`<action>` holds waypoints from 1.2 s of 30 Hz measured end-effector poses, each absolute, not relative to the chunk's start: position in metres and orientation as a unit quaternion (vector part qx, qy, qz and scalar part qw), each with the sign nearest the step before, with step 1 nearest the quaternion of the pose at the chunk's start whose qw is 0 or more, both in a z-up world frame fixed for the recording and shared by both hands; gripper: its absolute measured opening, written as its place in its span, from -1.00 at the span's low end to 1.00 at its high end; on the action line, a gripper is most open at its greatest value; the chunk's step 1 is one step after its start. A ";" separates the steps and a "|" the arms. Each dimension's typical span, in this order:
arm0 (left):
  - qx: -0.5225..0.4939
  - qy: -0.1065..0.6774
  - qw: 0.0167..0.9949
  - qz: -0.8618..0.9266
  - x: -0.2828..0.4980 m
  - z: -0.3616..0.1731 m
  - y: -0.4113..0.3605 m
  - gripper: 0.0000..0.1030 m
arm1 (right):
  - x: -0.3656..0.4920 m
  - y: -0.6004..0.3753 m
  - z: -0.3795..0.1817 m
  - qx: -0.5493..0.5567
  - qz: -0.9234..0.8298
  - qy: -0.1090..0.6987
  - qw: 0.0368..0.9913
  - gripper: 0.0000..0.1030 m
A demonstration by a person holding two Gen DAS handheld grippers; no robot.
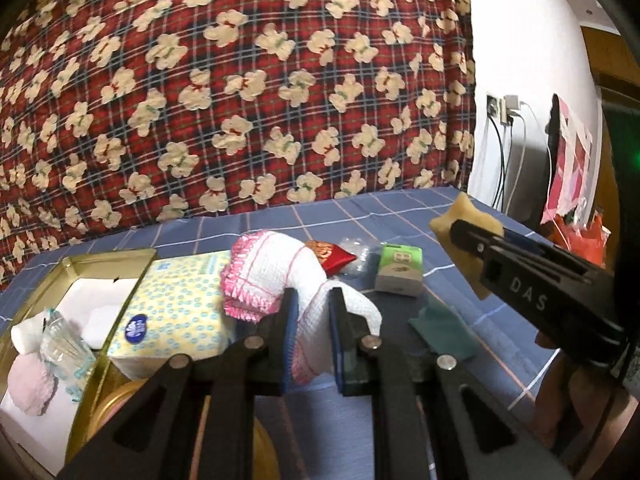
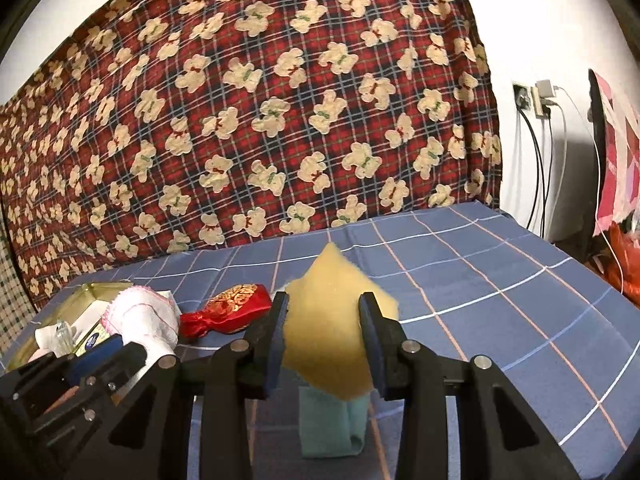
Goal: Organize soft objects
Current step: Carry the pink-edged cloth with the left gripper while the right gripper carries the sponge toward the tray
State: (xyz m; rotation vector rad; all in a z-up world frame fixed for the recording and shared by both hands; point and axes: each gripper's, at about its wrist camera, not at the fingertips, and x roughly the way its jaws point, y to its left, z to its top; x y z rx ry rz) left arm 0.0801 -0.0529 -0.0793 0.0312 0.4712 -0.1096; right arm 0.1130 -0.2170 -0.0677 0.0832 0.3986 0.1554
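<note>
The left tongs (image 1: 313,320) pinch a white waffle-weave cloth with pink frilled edging (image 1: 276,276) above the blue checked bed sheet (image 1: 400,216). Just left lies a yellow dotted tissue pack (image 1: 176,312), leaning on an open gold tin box (image 1: 108,260). At right, the right tongs (image 1: 464,232) grip a yellow sponge piece (image 1: 460,208), near a small green carton (image 1: 400,272).

A bed with a blue checked sheet (image 2: 500,280) carries the things. On it lie a gold tin (image 1: 120,258), a tissue pack (image 1: 176,308), a red pouch (image 2: 232,308), a green-and-white box (image 1: 400,272) and a teal cloth (image 2: 332,420).
</note>
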 end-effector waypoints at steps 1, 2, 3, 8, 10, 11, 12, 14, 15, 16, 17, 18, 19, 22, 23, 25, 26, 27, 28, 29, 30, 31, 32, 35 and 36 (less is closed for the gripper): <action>0.013 0.232 0.971 -0.052 0.079 -0.079 -0.050 -0.75 | 0.112 -0.215 -0.067 0.039 0.078 0.197 0.977 -0.26; 0.010 0.230 0.972 -0.051 0.078 -0.079 -0.047 -0.74 | 0.112 -0.212 -0.067 0.036 0.080 0.196 0.977 -0.26; 0.007 0.228 0.972 -0.048 0.077 -0.079 -0.043 -0.74 | 0.112 -0.210 -0.067 0.035 0.081 0.195 0.977 -0.26; 0.001 0.226 0.973 -0.043 0.075 -0.078 -0.035 -0.74 | 0.110 -0.200 -0.067 0.028 0.091 0.193 0.977 -0.26; 0.000 0.225 0.974 -0.039 0.074 -0.078 -0.032 -0.74 | 0.110 -0.197 -0.067 0.027 0.094 0.193 0.976 -0.26; -0.001 0.224 0.974 -0.038 0.074 -0.078 -0.030 -0.74 | 0.110 -0.196 -0.067 0.026 0.095 0.193 0.976 -0.26; -0.001 0.223 0.974 -0.037 0.074 -0.078 -0.029 -0.74 | 0.110 -0.194 -0.067 0.025 0.097 0.194 0.976 -0.26; -0.004 0.223 0.974 -0.035 0.074 -0.078 -0.026 -0.74 | 0.110 -0.191 -0.067 0.024 0.100 0.194 0.976 -0.26; -0.005 0.224 0.974 -0.034 0.074 -0.078 -0.024 -0.74 | 0.110 -0.190 -0.067 0.024 0.101 0.194 0.975 -0.26; -0.007 0.223 0.974 -0.032 0.074 -0.078 -0.022 -0.74 | 0.110 -0.189 -0.067 0.024 0.101 0.194 0.975 -0.26; -0.009 0.222 0.974 -0.031 0.074 -0.078 -0.021 -0.74 | 0.110 -0.188 -0.067 0.023 0.102 0.194 0.975 -0.26; -0.010 0.222 0.975 -0.030 0.074 -0.078 -0.019 -0.74 | 0.110 -0.186 -0.067 0.022 0.102 0.194 0.975 -0.26; -0.012 0.221 0.975 -0.029 0.074 -0.078 -0.017 -0.74 | 0.110 -0.185 -0.067 0.020 0.103 0.193 0.976 -0.26; -0.018 0.218 0.975 -0.028 0.073 -0.077 -0.012 -0.74 | 0.109 -0.179 -0.066 0.013 0.105 0.191 0.976 -0.26; -0.020 0.217 0.976 -0.027 0.073 -0.077 -0.010 -0.74 | 0.109 -0.177 -0.066 0.012 0.105 0.191 0.976 -0.26; -0.022 0.216 0.976 -0.025 0.073 -0.077 -0.007 -0.74 | 0.108 -0.174 -0.066 0.008 0.107 0.189 0.976 -0.26; -0.024 0.217 0.976 -0.024 0.073 -0.077 -0.005 -0.75 | 0.108 -0.172 -0.066 0.006 0.109 0.189 0.976 -0.26; -0.024 0.217 0.976 -0.023 0.073 -0.077 -0.004 -0.75 | 0.108 -0.170 -0.067 0.005 0.110 0.189 0.976 -0.26; -0.025 0.218 0.975 -0.022 0.073 -0.077 -0.002 -0.74 | 0.108 -0.169 -0.067 0.003 0.111 0.189 0.976 -0.26; -0.026 0.217 0.976 -0.020 0.073 -0.077 -0.001 -0.75 | 0.108 -0.168 -0.067 0.003 0.112 0.189 0.976 -0.26; -0.025 0.218 0.975 -0.020 0.073 -0.077 0.000 -0.75 | 0.108 -0.166 -0.067 0.002 0.113 0.189 0.975 -0.26; -0.026 0.218 0.975 -0.019 0.073 -0.077 0.002 -0.75 | 0.108 -0.165 -0.067 0.001 0.114 0.190 0.975 -0.26; -0.026 0.218 0.975 -0.018 0.072 -0.077 0.002 -0.74 | 0.108 -0.164 -0.067 0.000 0.114 0.189 0.975 -0.26; -0.029 0.215 0.976 -0.016 0.071 -0.077 0.006 -0.74 | 0.108 -0.160 -0.067 -0.004 0.116 0.189 0.975 -0.26; -0.031 0.214 0.976 -0.015 0.071 -0.076 0.007 -0.74 | 0.108 -0.158 -0.067 -0.006 0.116 0.189 0.975 -0.26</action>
